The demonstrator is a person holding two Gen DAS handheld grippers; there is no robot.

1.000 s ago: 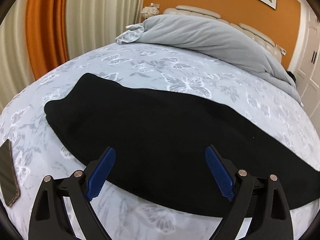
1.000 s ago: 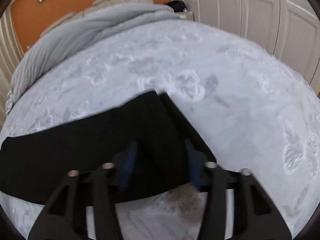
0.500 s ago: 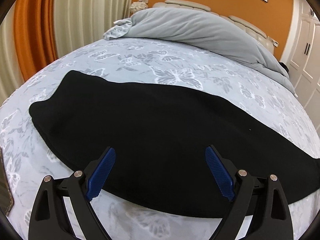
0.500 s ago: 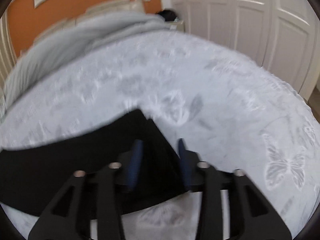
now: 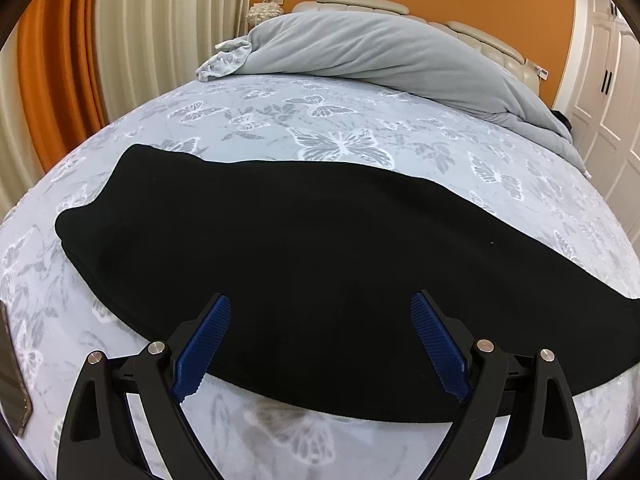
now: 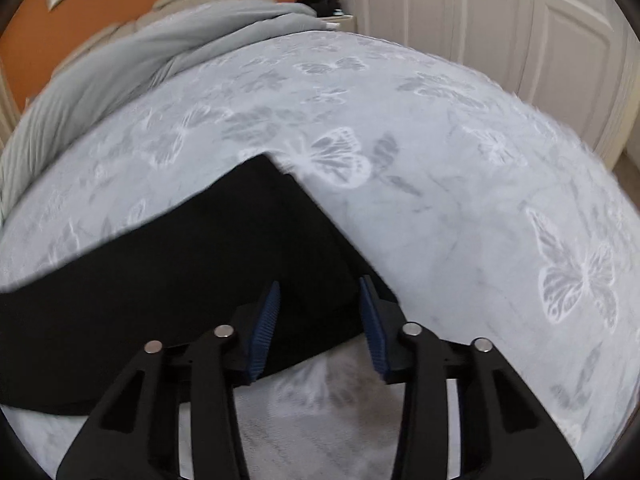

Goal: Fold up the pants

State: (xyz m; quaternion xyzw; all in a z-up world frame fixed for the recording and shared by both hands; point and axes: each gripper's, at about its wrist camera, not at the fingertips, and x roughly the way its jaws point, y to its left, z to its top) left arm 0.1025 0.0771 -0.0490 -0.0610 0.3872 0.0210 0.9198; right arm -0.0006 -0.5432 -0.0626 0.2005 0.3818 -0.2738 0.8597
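At the far left, well clear of the pants, a dark phone [image 5: 12, 364] lies on the butterfly bedspread [image 5: 320, 120]. It slid nearly out of your left view half a second ago and is back in it now, so your left hand swung across and returned.

The black pants [image 5: 300, 248] lie flat on the bedspread as one long band, seemingly already folded leg on leg, with the rounded end at the left and the length running off to the right. Beyond the pants, toward the headboard, the grey duvet [image 5: 380, 52] is bunched up.

Your left gripper [image 5: 320, 344] hangs over the near edge of the pants with its blue pads [image 5: 204, 344] spread wide and nothing between them. It has kept that spread for the whole last second, so this hand has yet to commit.

Your right gripper [image 6: 318, 326] sits at the squared right end of the pants [image 6: 180, 276], close to the near corner. A second ago its pads [image 6: 264, 328] were wider; they narrowed, and now they have parted a little, with only a narrow gap between them. I judge they hold no cloth, though blur makes contact hard to read.

So the right end is still not gripped. You likely need to set the pads around that edge again before carrying it toward the left end.
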